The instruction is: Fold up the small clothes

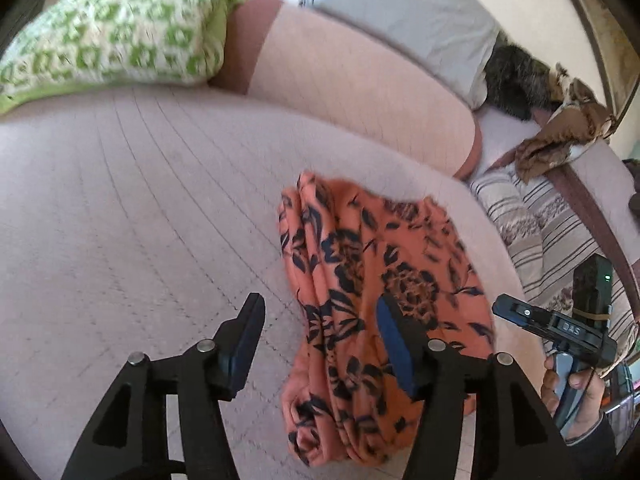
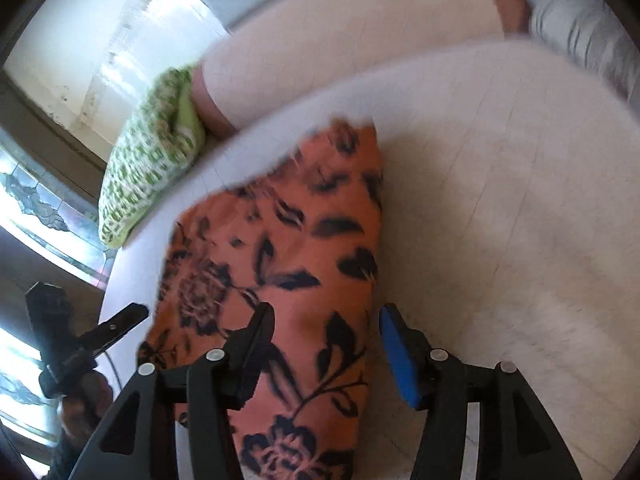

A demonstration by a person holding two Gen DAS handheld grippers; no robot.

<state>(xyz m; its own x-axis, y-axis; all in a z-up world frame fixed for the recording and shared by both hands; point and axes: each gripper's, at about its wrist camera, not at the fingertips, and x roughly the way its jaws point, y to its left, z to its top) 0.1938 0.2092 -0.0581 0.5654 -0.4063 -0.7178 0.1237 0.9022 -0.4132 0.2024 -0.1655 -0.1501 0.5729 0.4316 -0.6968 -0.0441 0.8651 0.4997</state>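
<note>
An orange garment with a dark floral print [image 1: 372,300] lies folded into a long strip on the pale quilted bed [image 1: 140,220]. My left gripper [image 1: 320,320] is open above the bed, its right finger over the garment's near part. In the right wrist view the garment [image 2: 288,248] runs away from me. My right gripper [image 2: 326,328] is open over the garment's near end, its left finger over the cloth, its blue-padded right finger just past the right edge. The right gripper also shows in the left wrist view [image 1: 560,328], and the left gripper in the right wrist view [image 2: 100,336].
A green-and-white patterned pillow [image 1: 116,36] lies at the back left of the bed. A pink bolster [image 1: 352,80] and a white pillow [image 1: 400,8] lie behind. Striped bedding [image 1: 552,232] and brown cloth [image 1: 560,136] sit at the right. A window [image 2: 36,208] is left.
</note>
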